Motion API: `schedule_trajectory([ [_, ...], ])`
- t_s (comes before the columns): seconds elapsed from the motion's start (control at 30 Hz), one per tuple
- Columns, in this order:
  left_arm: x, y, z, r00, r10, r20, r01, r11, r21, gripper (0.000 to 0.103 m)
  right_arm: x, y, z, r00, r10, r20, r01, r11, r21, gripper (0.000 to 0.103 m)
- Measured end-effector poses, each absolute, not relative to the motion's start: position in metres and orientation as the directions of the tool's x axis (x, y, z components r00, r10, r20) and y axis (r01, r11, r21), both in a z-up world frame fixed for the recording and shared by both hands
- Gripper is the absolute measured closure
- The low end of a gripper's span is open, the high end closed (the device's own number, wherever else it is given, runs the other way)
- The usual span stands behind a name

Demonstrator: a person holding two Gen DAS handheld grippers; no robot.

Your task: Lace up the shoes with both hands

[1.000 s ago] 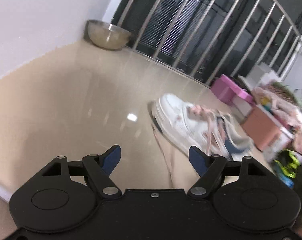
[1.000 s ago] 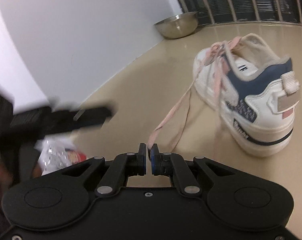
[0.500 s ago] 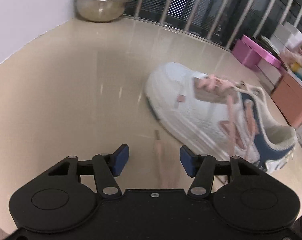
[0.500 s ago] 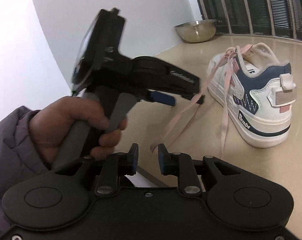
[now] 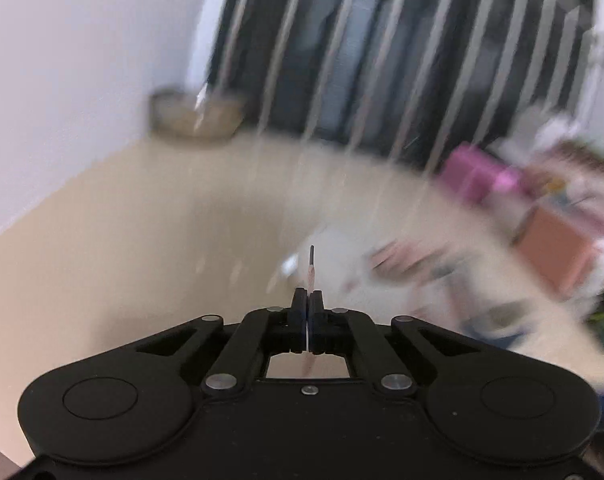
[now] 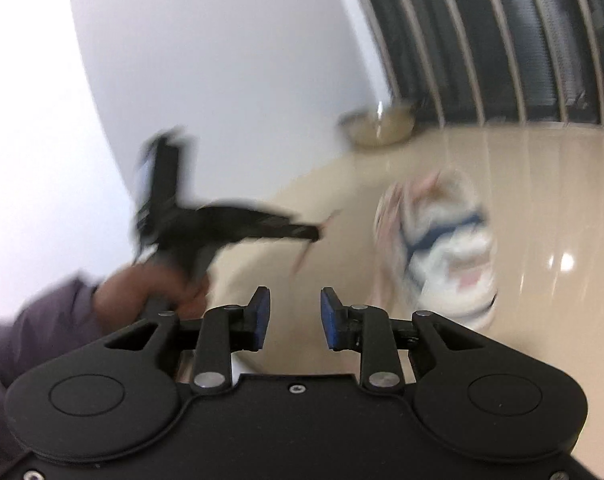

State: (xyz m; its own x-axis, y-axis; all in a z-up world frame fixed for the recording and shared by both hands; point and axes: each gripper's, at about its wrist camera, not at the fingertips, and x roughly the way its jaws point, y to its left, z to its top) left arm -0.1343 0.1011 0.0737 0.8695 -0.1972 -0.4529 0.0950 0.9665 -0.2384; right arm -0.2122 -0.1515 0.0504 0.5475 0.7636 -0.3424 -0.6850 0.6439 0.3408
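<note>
A white and navy sneaker (image 6: 442, 248) with pink laces lies on the beige floor; it is blurred in the left wrist view (image 5: 402, 272). My left gripper (image 5: 309, 300) is shut on the pink lace end (image 5: 310, 268), whose dark tip sticks out ahead of the pads. In the right wrist view the left gripper (image 6: 318, 234) is raised left of the shoe with the lace (image 6: 302, 258) hanging from it. My right gripper (image 6: 293, 316) is open and empty, near the shoe's heel side.
A metal bowl (image 5: 197, 118) sits by the white wall near the railing (image 5: 382, 60). A pink box (image 5: 478, 176), a salmon box (image 5: 558, 248) and clutter stand at the right. Both views are motion-blurred.
My left gripper closed on the lace end and lifted it away from the floor. My right gripper let go of the lace and opened wider.
</note>
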Motion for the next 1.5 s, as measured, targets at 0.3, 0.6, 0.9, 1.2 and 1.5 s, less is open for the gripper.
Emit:
schedule_trajectory([
  [0.3, -0.199, 0.077, 0.12, 0.844, -0.438, -0.309, 0.35, 0.887, -0.3, 0.103, -0.136, -0.179, 0.074, 0.466, 0.878, -0.111, -0.59, 0.402, 0.701, 0.049],
  [0.6, -0.206, 0.058, 0.117, 0.796, -0.531, -0.29, 0.45, 0.84, -0.303, 0.102, -0.123, -0.178, 0.071, 0.396, 0.91, -0.118, -0.523, 0.33, 0.786, 0.097],
  [0.9, -0.19, 0.055, 0.12, 0.786, -0.537, -0.305, 0.464, 0.84, -0.283, 0.068, -0.131, -0.17, 0.068, 0.413, 0.904, -0.11, -0.508, 0.329, 0.796, 0.102],
  [1.2, -0.187, 0.054, 0.126, 0.744, -0.608, -0.278, 0.527, 0.789, -0.314, 0.096, -0.145, -0.175, 0.076, 0.418, 0.904, -0.096, -0.535, 0.33, 0.778, 0.102],
  [1.5, -0.175, 0.083, 0.115, 0.844, -0.413, -0.342, 0.325, 0.901, -0.286, 0.101, -0.143, -0.175, 0.082, 0.574, 0.8, -0.173, -0.551, 0.534, 0.641, 0.055],
])
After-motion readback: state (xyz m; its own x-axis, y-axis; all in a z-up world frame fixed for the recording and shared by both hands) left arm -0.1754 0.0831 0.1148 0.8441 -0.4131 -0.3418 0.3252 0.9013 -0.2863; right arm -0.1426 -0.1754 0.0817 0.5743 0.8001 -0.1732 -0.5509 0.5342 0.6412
